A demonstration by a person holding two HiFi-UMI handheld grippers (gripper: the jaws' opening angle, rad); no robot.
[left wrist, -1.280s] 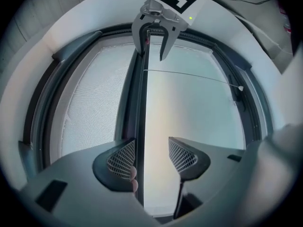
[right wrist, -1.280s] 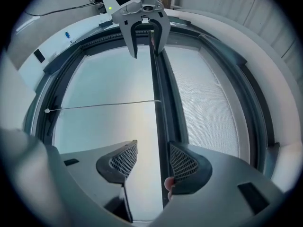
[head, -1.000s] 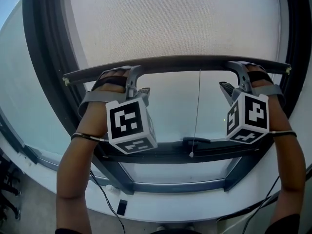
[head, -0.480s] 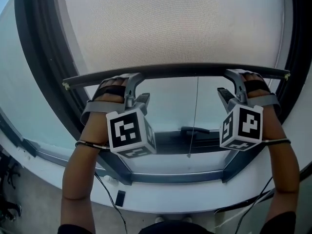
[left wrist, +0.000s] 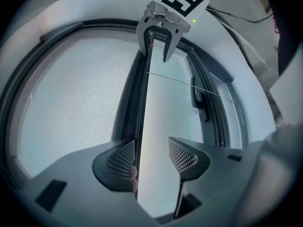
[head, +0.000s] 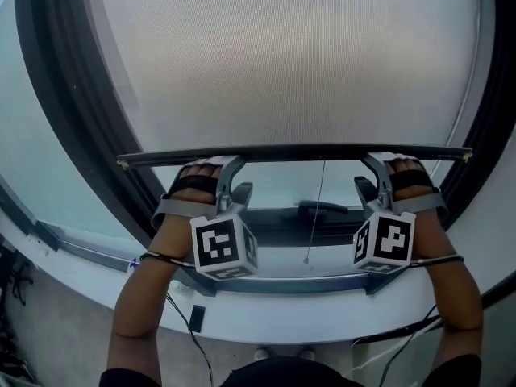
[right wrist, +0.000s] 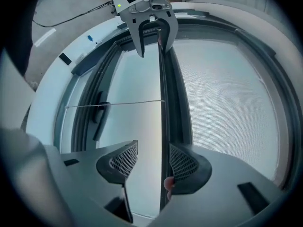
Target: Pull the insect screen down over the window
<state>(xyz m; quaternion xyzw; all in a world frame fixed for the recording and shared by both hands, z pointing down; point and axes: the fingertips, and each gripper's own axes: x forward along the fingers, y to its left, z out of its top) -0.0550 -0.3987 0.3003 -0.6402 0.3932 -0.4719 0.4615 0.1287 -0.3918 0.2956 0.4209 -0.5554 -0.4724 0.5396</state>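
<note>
The insect screen's grey mesh (head: 298, 63) covers most of the window. Its dark bottom bar (head: 298, 153) runs level across the head view. My left gripper (head: 235, 177) hooks over the bar near its left end and my right gripper (head: 368, 174) near its right end. In the left gripper view the bar (left wrist: 142, 108) lies against one pad of the left gripper (left wrist: 151, 155), with a wide gap to the other pad. In the right gripper view the bar (right wrist: 163, 93) rests against one pad of the right gripper (right wrist: 154, 160) in the same way. Both grippers stand open.
A thin pull cord (head: 314, 216) hangs from the bar's middle in front of the glass. Below the bar a dark window handle (head: 318, 210) sits on the lower frame (head: 282, 285). A white sill (head: 282, 321) with cables lies beneath.
Both grippers have come down together with the bar. More mesh shows above the bar, and the strip of bare glass under it has shrunk.
</note>
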